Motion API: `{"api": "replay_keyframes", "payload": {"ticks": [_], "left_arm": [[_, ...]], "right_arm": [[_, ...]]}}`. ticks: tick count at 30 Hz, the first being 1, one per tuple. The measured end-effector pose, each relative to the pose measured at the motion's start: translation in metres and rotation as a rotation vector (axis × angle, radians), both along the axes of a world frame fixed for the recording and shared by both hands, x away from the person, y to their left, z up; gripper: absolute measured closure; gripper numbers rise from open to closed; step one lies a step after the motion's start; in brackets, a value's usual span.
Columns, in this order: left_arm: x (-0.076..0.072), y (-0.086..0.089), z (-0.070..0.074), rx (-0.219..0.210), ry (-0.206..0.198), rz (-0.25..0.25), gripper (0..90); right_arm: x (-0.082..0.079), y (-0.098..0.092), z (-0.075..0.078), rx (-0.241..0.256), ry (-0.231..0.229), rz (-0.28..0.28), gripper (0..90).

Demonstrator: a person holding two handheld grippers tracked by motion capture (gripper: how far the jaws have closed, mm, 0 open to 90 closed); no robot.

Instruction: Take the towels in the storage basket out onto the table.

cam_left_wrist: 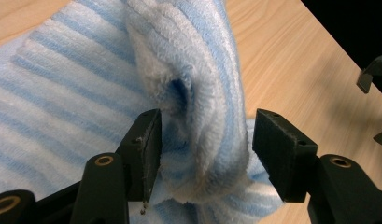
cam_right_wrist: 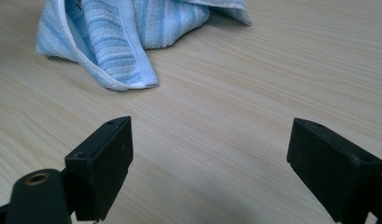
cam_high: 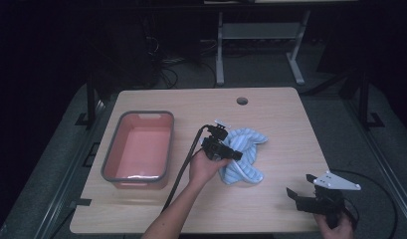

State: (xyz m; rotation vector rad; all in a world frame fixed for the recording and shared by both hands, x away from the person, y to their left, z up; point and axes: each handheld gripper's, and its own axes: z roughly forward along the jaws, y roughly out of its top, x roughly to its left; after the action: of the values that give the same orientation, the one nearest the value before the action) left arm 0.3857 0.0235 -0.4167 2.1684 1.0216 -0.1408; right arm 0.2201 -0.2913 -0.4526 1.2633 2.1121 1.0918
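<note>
A blue-and-white striped towel [cam_high: 247, 152] lies crumpled at the middle of the wooden table [cam_high: 285, 119]. My left gripper [cam_high: 231, 144] is at the towel's left side, open, with its jaws on either side of a raised fold. In the left gripper view the fold of the towel [cam_left_wrist: 202, 107] stands between the two pads of the left gripper [cam_left_wrist: 206, 149], touching the left pad [cam_left_wrist: 149, 149]. My right gripper [cam_high: 299, 184] hovers open near the table's front right corner. In the right gripper view the right gripper [cam_right_wrist: 212, 154] holds nothing, and the towel [cam_right_wrist: 114, 42] lies farther off.
A pink bin with a grey rim [cam_high: 111, 149] stands on the left part of the table, with nothing visible inside. A round cable hole [cam_high: 242, 101] sits near the far edge. Table legs and cables are on the floor beyond.
</note>
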Motion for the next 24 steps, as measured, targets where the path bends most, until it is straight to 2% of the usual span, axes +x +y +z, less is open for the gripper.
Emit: {"api": "replay_keyframes", "payload": {"ticks": [5,6,9,11,20,24], "left_arm": [[-0.003,0.006,0.003,0.025,-0.039,0.009,39.6],[-0.004,0.007,0.002,0.006,-0.031,0.017,39.4],[-0.005,0.01,0.001,0.012,-0.035,0.017,38.7],[-0.006,0.014,0.001,-0.009,-0.026,0.023,38.5],[-0.012,0.024,0.009,-0.007,-0.04,0.002,40.3],[-0.016,0.031,0.009,-0.011,-0.032,0.002,40.3]], "right_arm": [[0.001,0.001,0.001,-0.007,-0.009,0.004,13.8],[0.001,0.001,0.001,-0.002,-0.005,0.001,13.8],[0.001,0.002,0.001,-0.01,-0.001,0.007,13.8],[0.001,0.002,0.001,-0.011,-0.004,0.007,13.8],[0.001,0.001,0.002,-0.008,-0.006,-0.003,13.9],[0.0,0.0,0.002,-0.01,-0.01,0.003,13.8]]}}
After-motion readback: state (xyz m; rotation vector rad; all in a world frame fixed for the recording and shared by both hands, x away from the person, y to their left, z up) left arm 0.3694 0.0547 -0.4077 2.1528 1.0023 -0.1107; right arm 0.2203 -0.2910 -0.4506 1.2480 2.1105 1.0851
